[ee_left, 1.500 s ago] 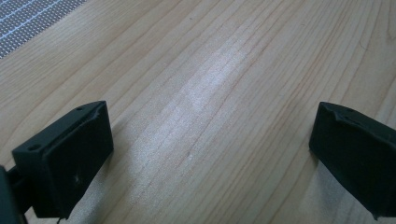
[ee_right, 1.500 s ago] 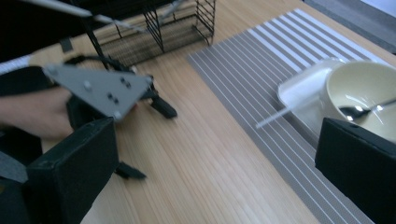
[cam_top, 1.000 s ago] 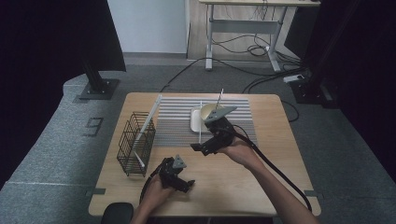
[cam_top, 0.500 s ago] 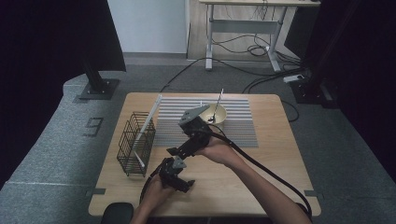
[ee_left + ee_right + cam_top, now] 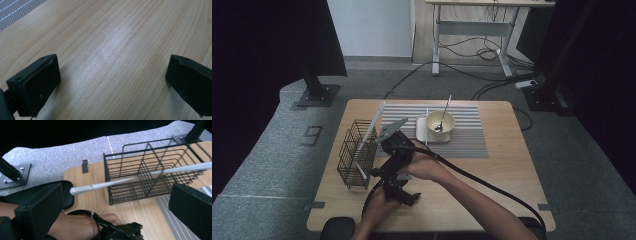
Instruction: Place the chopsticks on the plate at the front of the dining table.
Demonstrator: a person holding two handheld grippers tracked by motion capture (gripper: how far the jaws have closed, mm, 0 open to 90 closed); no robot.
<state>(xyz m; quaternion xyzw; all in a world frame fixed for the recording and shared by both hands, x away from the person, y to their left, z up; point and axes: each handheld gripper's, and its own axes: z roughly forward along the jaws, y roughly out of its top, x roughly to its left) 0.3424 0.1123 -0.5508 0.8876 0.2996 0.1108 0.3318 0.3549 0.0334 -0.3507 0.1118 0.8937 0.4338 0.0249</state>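
Silver-white rod (image 5: 140, 177) leaned loose in the wire basket (image 5: 107, 180), centre-right of the right gripper view, ungripped between the right gripper's (image 5: 117, 195) wide-open jaws, while the left gripper's (image 5: 112, 75) jaws stood wide over bare desk (image 5: 112, 30); a skewed closure risked flicking the rod out or tipping the basket.
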